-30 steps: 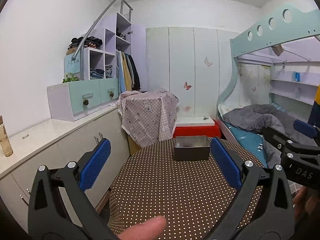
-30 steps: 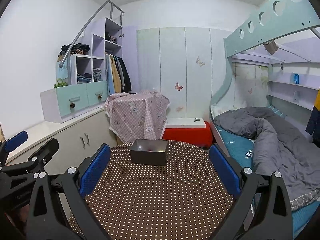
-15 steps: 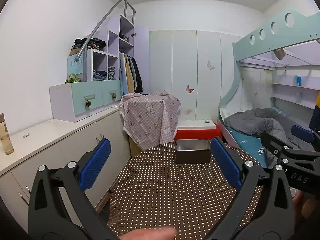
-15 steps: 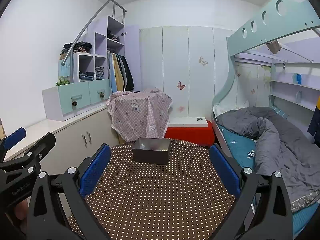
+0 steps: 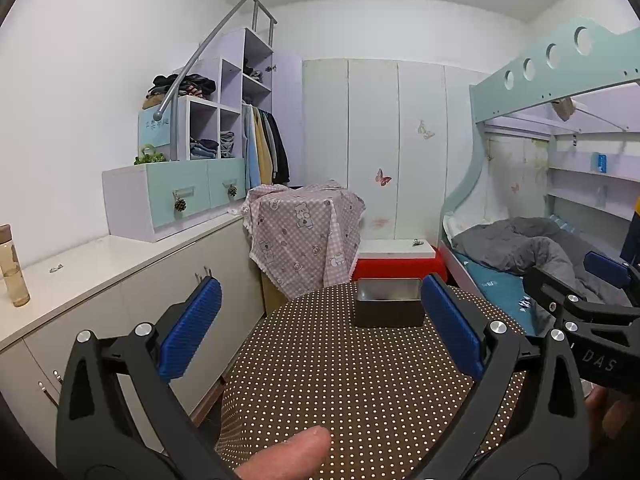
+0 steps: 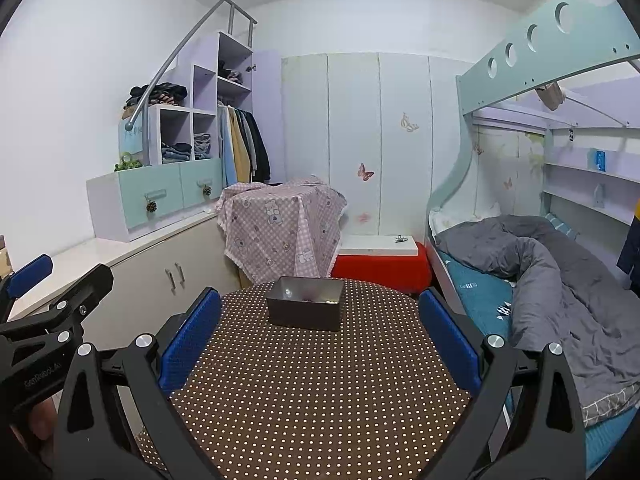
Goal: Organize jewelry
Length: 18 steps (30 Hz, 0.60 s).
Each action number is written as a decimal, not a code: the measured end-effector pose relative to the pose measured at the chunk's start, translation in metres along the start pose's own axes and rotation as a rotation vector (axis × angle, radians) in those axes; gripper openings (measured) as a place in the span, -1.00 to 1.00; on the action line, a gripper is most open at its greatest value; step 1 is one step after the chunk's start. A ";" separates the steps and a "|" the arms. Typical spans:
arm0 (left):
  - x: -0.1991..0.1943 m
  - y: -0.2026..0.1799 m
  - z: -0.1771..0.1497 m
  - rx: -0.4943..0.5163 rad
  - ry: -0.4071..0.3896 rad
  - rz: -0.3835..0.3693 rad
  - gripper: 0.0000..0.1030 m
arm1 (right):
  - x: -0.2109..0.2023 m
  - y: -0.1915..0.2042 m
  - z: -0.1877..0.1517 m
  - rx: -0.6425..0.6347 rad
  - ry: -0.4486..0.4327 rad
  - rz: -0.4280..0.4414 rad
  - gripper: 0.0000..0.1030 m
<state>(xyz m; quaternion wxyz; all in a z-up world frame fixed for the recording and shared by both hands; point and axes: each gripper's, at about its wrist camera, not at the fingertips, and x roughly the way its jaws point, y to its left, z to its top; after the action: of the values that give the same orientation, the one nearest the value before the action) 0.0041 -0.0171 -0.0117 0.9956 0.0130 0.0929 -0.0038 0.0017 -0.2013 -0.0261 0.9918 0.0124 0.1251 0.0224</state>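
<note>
Brown dotted cloth covers the round table [image 5: 360, 380] in the left wrist view, and the tin [image 5: 389, 308], a dark open metal box, sits at the table's far edge. The left gripper [image 5: 320, 332] hangs above the near half of the table, short of the tin, its blue fingers [image 5: 192, 332] spread wide with nothing between them; the right-hand finger overlaps the tin's right end in this view. A thumb [image 5: 292, 452] shows at the bottom edge, nearer than the tin. Right of the tin, off the table's side, the right gripper [image 5: 592, 300] shows side-on, and a bed [image 5: 520, 248] with a grey quilt lies beyond it. Behind the tin stand a red box [image 5: 396, 270] with a white top and a stand draped in checked cloth [image 5: 304, 232]; a white counter [image 5: 100, 260] with a bottle [image 5: 12, 268] runs well to the tin's left. In the right wrist view the tin [image 6: 306, 308] lies left of centre on the table [image 6: 320, 392], and small pieces, too small to name, glint on its floor toward the right wall. The right gripper [image 6: 320, 332] is held over the table on the near side of the tin, fingers [image 6: 452, 340] wide apart and holding nothing. Left of the tin, off the table, the left gripper [image 6: 40, 292] shows side-on. The bed [image 6: 560, 280] lies to the tin's right, the red box [image 6: 380, 268] and checked cloth [image 6: 280, 224] behind it.
</note>
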 end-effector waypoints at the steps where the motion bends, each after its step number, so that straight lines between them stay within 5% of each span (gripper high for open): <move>1: 0.000 0.000 0.000 -0.001 0.001 -0.001 0.89 | 0.000 0.000 0.000 0.000 0.000 0.001 0.84; 18: -0.001 -0.003 -0.001 -0.006 0.007 -0.002 0.89 | 0.000 0.002 0.001 -0.007 -0.003 0.004 0.84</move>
<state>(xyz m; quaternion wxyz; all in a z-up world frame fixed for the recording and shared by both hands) 0.0030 -0.0201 -0.0128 0.9953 0.0099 0.0962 -0.0044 0.0021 -0.1991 -0.0248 0.9920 0.0093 0.1236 0.0247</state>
